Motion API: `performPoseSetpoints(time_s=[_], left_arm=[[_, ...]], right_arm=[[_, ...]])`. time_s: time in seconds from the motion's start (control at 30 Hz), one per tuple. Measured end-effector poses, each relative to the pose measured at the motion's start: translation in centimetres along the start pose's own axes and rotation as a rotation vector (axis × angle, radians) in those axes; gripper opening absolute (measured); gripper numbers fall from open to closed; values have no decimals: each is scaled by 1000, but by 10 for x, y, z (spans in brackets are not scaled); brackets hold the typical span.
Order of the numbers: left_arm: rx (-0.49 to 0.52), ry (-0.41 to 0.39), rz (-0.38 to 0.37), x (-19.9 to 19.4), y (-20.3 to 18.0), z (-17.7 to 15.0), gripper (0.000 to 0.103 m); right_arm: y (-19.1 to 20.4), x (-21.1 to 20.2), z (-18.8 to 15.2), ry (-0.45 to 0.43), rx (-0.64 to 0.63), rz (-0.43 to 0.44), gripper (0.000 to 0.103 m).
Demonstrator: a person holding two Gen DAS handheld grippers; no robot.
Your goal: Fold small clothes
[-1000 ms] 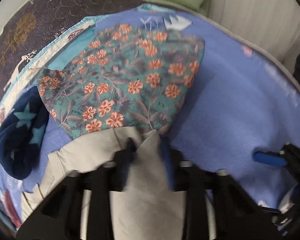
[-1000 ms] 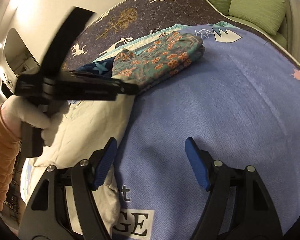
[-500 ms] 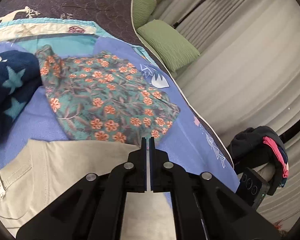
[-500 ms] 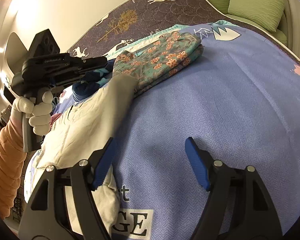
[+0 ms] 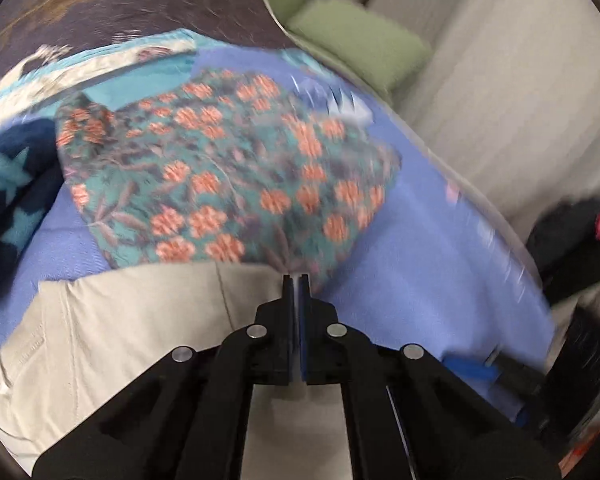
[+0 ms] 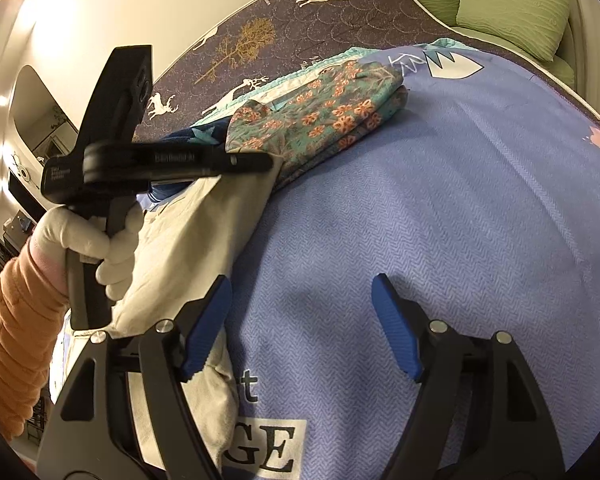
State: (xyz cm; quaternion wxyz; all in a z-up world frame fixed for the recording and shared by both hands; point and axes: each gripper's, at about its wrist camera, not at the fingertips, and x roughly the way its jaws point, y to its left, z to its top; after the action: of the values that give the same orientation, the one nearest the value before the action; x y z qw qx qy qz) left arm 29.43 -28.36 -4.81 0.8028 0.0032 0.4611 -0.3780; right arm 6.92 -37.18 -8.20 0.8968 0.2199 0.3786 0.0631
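Right wrist: blue bedspread (image 6: pixel 440 220), green pillows (image 6: pixel 512 8), seemingly curtains behind.

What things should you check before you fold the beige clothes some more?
1. Left gripper pinching the beige garment: ok, shut on its edge.
2. Right gripper ready to help: ok, open, nothing between its fingers.
3. Garment's edge lifted off the blue blanket: ok, it hangs from the left gripper.
4. Floral folded piece out of the way: not ok, the lifted edge is right beside it.
5. Garment lying flat underneath: cannot tell, partly hidden.
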Motion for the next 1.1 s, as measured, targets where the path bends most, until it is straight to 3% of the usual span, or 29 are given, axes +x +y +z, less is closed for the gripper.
performPoseSetpoints(time_s=[0.07, 0.17, 0.23, 0.3, 0.33, 0.4, 0.47, 0.5, 0.6, 0.67, 0.7, 0.73, 0.8, 0.93, 1.1], left_arm=[[-54, -103, -44, -22, 10, 0, 1], [-110, -210, -38, -68, 26, -3, 4], [-92, -238, 10, -101, 33, -14, 20], [-57, -251, 82, -134, 41, -37, 42], [-35, -259, 122, -150, 47, -51, 44], [2, -255, 212, -180, 62, -94, 44], [2, -233, 283, -202, 76, -134, 44], [0, -221, 314, -209, 83, -153, 44], [-13, -159, 392, -220, 98, -209, 44], [-19, -72, 496, -212, 113, -238, 45], [4, -34, 573, -205, 121, -250, 58], [28, -66, 590, -206, 125, -258, 65], [-42, -109, 544, -220, 141, -264, 69], [-72, -138, 605, -234, 144, -267, 68], [-193, -274, 533, -275, 142, -295, 68]], right_arm=[[0, -2, -1, -10, 2, -10, 74], [2, -5, -2, -23, -2, -41, 74], [4, -6, -2, -22, -10, -62, 74], [9, -9, -4, -15, -27, -70, 73], [14, -12, -6, -12, -48, -62, 71], [26, -19, -12, -10, -88, -37, 60], [42, -27, -17, -12, -123, 8, 41], [52, -31, -19, -13, -146, 36, 38], [96, -32, -25, -13, -275, 89, 36], [116, -22, -28, 15, -330, 83, 36], [123, -13, -30, 41, -348, 65, 36], [128, 4, -33, 104, -363, 5, 38], [123, 34, -39, 208, -380, -133, 40], [107, 38, -42, 174, -377, -107, 39], [121, 40, -50, 158, -464, -184, 42]])
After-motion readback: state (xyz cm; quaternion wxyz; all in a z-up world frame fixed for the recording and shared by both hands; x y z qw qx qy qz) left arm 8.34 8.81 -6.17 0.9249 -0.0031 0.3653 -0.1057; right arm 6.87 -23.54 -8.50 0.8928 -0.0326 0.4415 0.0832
